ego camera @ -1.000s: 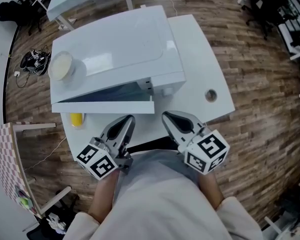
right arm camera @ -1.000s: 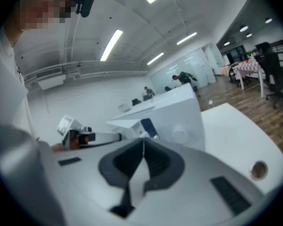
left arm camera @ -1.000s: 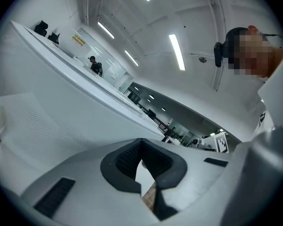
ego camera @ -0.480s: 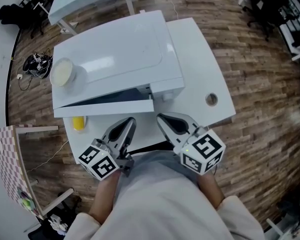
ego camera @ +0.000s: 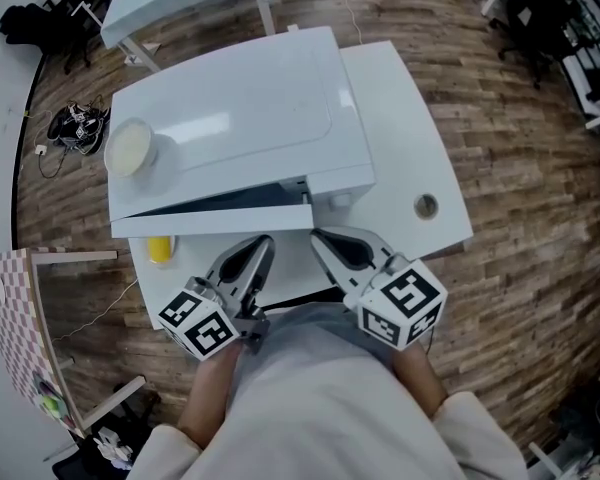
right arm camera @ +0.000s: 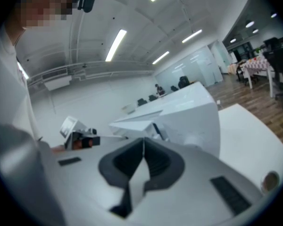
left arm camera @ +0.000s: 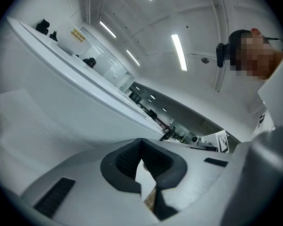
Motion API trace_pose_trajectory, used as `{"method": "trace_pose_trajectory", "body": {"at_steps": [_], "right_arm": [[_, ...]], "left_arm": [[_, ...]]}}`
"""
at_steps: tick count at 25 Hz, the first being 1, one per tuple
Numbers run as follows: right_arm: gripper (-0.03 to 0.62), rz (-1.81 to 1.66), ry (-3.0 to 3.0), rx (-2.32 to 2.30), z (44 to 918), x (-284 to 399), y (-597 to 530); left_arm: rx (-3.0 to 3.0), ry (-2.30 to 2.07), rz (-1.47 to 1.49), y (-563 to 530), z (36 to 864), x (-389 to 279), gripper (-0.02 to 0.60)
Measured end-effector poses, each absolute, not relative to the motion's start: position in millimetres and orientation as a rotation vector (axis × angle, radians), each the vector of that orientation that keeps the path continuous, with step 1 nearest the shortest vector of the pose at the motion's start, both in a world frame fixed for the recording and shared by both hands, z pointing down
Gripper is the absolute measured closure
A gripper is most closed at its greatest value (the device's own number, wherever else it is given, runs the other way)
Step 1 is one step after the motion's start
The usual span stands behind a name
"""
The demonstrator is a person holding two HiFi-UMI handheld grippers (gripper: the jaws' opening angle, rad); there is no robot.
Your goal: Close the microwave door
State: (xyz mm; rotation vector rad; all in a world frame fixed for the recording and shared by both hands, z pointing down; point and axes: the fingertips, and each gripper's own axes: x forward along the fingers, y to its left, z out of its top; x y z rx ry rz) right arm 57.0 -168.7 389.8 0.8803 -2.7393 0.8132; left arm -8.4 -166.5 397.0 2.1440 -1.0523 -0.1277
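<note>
A white microwave [ego camera: 230,118] stands on a white table [ego camera: 400,128]. Its door [ego camera: 215,219] is hinged at the left and stands ajar by a narrow wedge, with the free end near the control panel [ego camera: 332,190]. My right gripper [ego camera: 318,238] is shut and empty, its tip just below the door's free end. The left gripper [ego camera: 263,243], also shut and empty, sits close beside it under the door. The door [left arm camera: 61,107] fills the left gripper view beyond the left gripper [left arm camera: 141,147]. Past the right gripper [right arm camera: 143,142], the right gripper view shows the microwave [right arm camera: 188,112].
A round cream lid or bowl [ego camera: 130,148] rests on the microwave's top at the left. A yellow object [ego camera: 160,250] lies on the table under the door's hinge end. The table has a round cable hole [ego camera: 426,206] at the right. Wooden floor surrounds the table.
The door has swung further toward the microwave's front, so the gap is narrower. My right gripper has moved left and forward toward the door's free end. The left gripper has barely moved.
</note>
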Motion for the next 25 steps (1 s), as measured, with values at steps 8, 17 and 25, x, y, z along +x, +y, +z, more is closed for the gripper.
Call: {"method": "trace_pose_trajectory", "body": {"at_steps": [8,17,25], "right_arm": [[0.569,0.825,-2.738,0.895,391,55,-176],[0.569,0.827,-2.738,0.858,396,46,-183],[0.569,0.818,-2.727,0.877,396,48,-191]], "left_arm": [[2.142,-1.058,-0.136,-170,397,-12,0.565],[2.129,-1.071,-0.138,-177,399,-17,0.565],[2.127,-1.069,-0.116,-185,405,-17,0.565]]}}
